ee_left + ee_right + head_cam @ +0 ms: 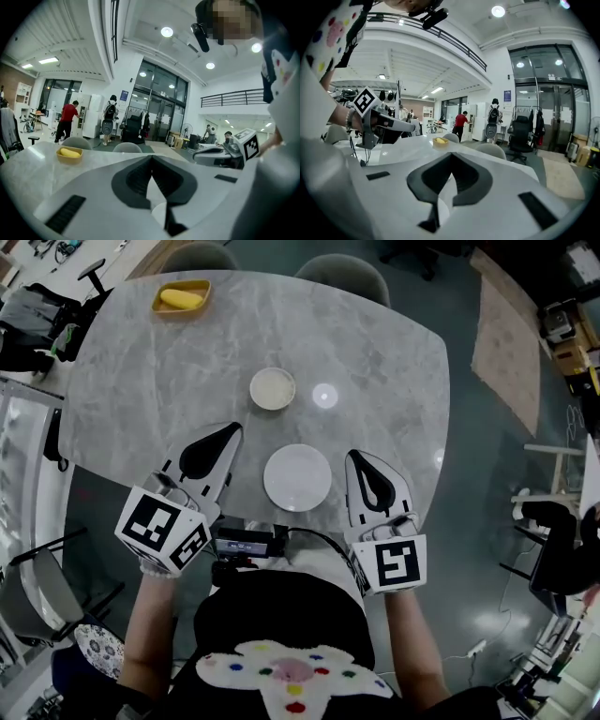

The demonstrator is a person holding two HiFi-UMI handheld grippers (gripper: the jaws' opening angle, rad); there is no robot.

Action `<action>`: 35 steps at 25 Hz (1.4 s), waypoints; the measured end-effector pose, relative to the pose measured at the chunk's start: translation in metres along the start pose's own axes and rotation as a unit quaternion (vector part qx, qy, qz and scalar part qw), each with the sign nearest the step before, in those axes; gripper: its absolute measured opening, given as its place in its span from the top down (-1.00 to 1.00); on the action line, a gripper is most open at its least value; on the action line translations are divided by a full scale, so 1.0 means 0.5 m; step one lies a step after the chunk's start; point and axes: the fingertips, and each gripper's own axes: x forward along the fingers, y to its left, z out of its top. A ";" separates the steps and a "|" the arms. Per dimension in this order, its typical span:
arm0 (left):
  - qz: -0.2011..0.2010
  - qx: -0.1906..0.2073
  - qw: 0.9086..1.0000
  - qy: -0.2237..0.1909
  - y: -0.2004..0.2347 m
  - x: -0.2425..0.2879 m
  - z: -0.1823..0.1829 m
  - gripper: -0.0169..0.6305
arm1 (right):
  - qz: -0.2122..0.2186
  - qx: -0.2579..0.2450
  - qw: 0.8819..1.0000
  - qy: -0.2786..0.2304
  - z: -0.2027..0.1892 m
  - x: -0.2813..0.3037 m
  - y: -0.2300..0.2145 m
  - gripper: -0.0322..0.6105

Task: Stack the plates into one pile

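Note:
Two plates lie apart on the grey marble table [394, 352]. A large white plate [297, 477] sits near the front edge, and a smaller cream plate [273, 388] lies beyond it toward the middle. My left gripper [233, 428] hovers just left of the white plate, shut and holding nothing. On the plate's right side my right gripper [353, 457] is also shut and empty. In the left gripper view the left gripper [151, 157] shows its jaws meeting at the tips. The right gripper [451, 154] looks the same in the right gripper view.
A yellow tray with a banana [182, 296] stands at the table's far left corner; the same tray [69, 153] [440, 140] shows in both gripper views. Two chairs [197, 254] [342, 273] stand at the far edge. People walk in the distant background.

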 end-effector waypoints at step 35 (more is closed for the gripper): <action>-0.008 0.059 0.998 -0.036 -0.070 0.002 0.058 0.91 | -0.001 0.017 0.999 -0.043 0.098 -0.013 -0.024 0.89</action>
